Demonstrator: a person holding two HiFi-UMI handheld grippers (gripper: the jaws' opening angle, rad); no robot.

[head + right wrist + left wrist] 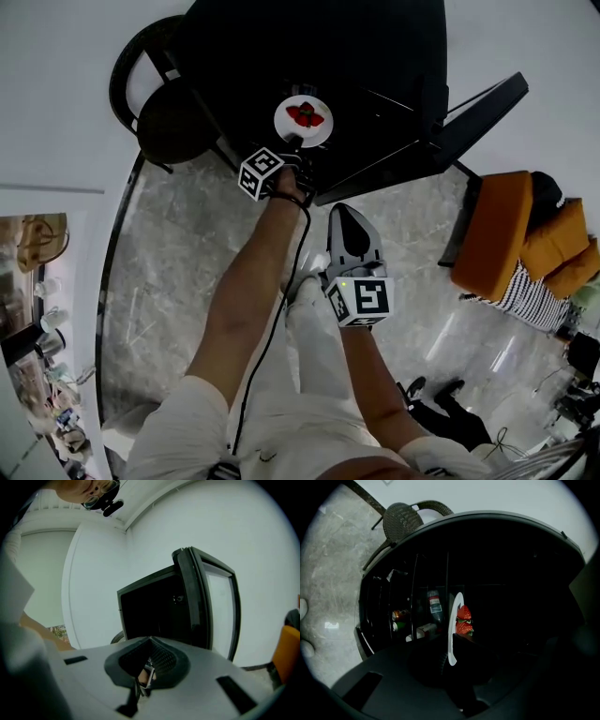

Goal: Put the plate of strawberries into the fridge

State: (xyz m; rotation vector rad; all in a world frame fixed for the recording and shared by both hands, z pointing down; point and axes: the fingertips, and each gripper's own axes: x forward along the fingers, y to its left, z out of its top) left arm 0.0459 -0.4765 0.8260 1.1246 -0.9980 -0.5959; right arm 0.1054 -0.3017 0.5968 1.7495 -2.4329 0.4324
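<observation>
Left tongs (294, 143) are clamped on the near rim of the white plate (284, 122) with the strawberries (306, 114) on it. The plate is at the open front of the black fridge (375, 56), and the left gripper view shows it edge-on, just right of shelves holding a bottle (435, 605) and cans (398, 615). Right tongs (343, 214) are closed on nothing and hang near the person, well apart from the plate, aimed at the fridge with its door (473, 108) swung open to the right; a wicker chair (169, 117) stands left of the fridge.
</observation>
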